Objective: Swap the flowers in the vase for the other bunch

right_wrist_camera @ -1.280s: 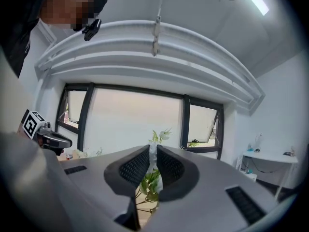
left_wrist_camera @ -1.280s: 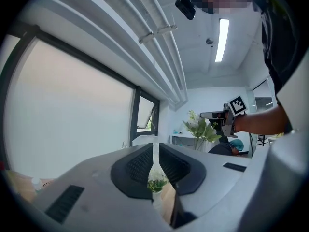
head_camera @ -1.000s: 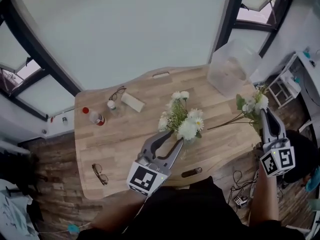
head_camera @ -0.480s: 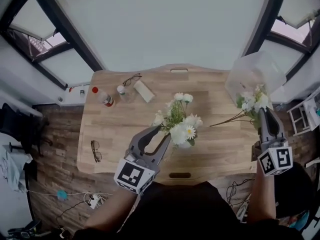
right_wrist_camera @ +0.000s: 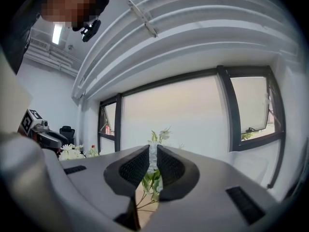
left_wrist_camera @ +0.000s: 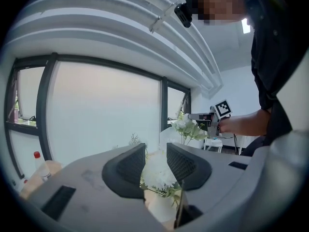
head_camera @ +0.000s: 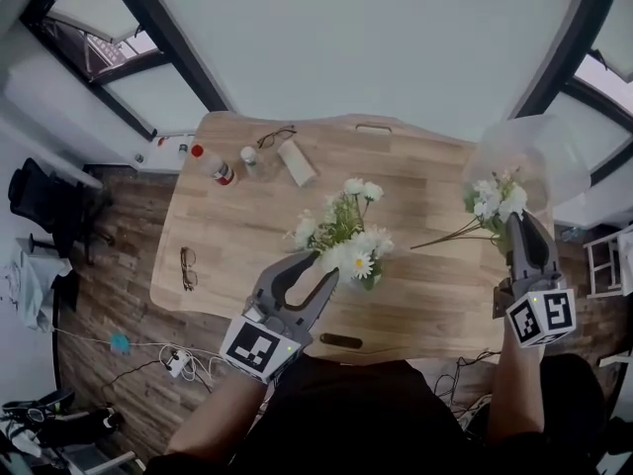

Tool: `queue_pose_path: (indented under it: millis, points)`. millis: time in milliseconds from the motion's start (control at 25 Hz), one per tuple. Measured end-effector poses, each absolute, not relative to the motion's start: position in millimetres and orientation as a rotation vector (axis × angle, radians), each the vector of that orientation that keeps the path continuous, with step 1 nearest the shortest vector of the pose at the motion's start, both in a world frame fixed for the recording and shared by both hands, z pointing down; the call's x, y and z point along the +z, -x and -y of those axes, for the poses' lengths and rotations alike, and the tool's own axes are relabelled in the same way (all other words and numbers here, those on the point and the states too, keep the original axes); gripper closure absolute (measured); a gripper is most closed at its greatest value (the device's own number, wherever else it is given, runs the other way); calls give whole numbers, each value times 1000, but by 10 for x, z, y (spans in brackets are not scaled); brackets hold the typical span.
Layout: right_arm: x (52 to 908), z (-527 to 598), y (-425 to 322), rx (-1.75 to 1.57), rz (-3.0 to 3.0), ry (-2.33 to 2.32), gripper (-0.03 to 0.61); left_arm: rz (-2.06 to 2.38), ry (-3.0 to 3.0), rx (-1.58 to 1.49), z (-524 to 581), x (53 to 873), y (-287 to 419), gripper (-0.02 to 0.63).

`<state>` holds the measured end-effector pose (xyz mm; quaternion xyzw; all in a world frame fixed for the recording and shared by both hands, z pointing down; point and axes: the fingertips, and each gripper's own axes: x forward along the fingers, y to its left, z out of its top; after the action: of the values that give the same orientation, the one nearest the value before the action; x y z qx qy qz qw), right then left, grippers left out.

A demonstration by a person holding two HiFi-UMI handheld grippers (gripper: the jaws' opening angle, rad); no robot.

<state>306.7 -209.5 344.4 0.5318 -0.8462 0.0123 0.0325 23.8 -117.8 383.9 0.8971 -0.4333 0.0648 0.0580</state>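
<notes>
Left gripper [head_camera: 309,268] open at the vase flowers [head_camera: 346,240]; right gripper [head_camera: 521,228] clamped on the other bunch [head_camera: 495,201].
Left jaws, just opened wider, frame the blooms directly ahead without pressing. The vase [left_wrist_camera: 161,210] stands mid-way across the table [head_camera: 227,245], nearer the left gripper, its bunch upright.

White flowers [head_camera: 346,245] stand in vase [left_wrist_camera: 158,210]; other bunch [head_camera: 495,202] level, stems leftward.
</notes>
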Motion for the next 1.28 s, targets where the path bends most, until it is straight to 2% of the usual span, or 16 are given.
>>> queue_pose_path:
  millis: [80,200,480,520,640,760,1280]
  points:
    - [3484,2108,-3022,41,2616,-1615,517,1272,-2752,238,1160,3918,-295,471]
    - [3593,2104,-2995,53,2615,-1613,517,1235,-2788,312,1201,4071,-335,396]
    - [3792,2001,-2963,125,2580,-1643,517,1170,-2785,357,1276,4253,-322,391]
    - [3797,1990,-2970,129,2573,-1652,517,1166,-2781,348,1283,4252,-316,395]
    - [3785,1943,-2979,130,2555,-1676,517,1151,-2781,315,1288,4228,-295,527]
    - [3756,1903,-2945,120,2552,-1687,517,1099,-2807,299,1286,4215,-284,569]
    - [3522,1740,-2926,48,2552,-1698,517,1073,-2865,195,1234,3897,-387,584]
